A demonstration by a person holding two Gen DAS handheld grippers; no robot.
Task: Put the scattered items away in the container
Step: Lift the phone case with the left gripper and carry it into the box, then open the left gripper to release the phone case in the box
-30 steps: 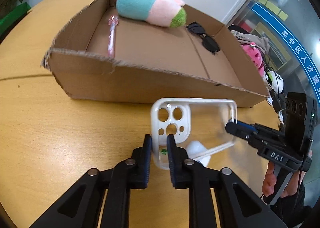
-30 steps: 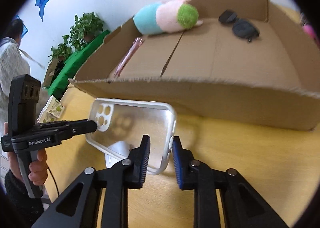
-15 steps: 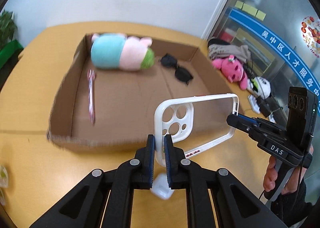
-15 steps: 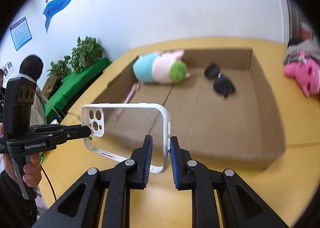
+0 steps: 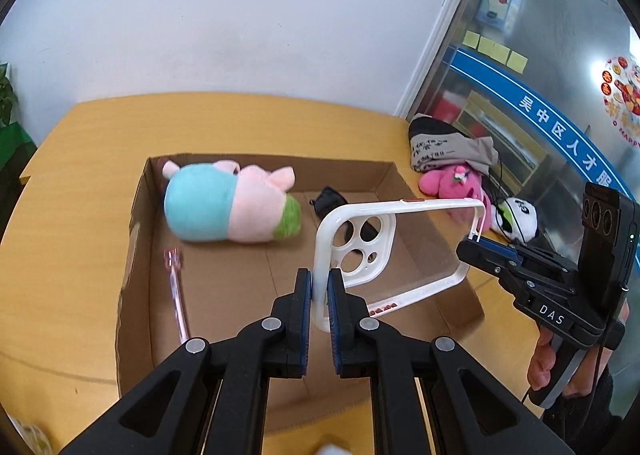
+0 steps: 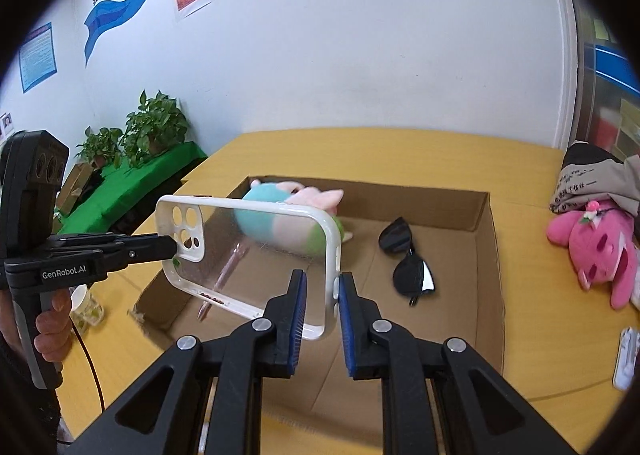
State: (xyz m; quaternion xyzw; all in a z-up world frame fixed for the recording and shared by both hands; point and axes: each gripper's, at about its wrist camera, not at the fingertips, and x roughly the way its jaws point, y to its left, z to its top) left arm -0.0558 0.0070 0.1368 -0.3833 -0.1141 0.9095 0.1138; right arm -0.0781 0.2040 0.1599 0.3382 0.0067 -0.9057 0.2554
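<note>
A clear phone case (image 5: 352, 239) with a white rim hangs in the air above the open cardboard box (image 5: 136, 255). My left gripper (image 5: 319, 287) is shut on its camera-cutout end. My right gripper (image 5: 468, 249) pinches the opposite end. In the right wrist view the case (image 6: 256, 251) is clamped at its near edge by my right gripper (image 6: 322, 287), and my left gripper (image 6: 170, 245) holds the far corner. Inside the box (image 6: 488, 247) lie a blue-and-pink plush toy (image 5: 224, 207), black sunglasses (image 6: 404, 259) and a pink pen (image 5: 176, 295).
On the yellow table right of the box sit a pink plush (image 6: 596, 243), a panda toy (image 5: 516, 217) and a grey bag (image 5: 448, 143). A white flat item (image 6: 626, 355) lies near the right edge. Potted plants (image 6: 152, 127) stand beyond the table's left side.
Both grippers have risen with the phone case from table level in front of the box to above it. The box floor and its contents now show from above.
</note>
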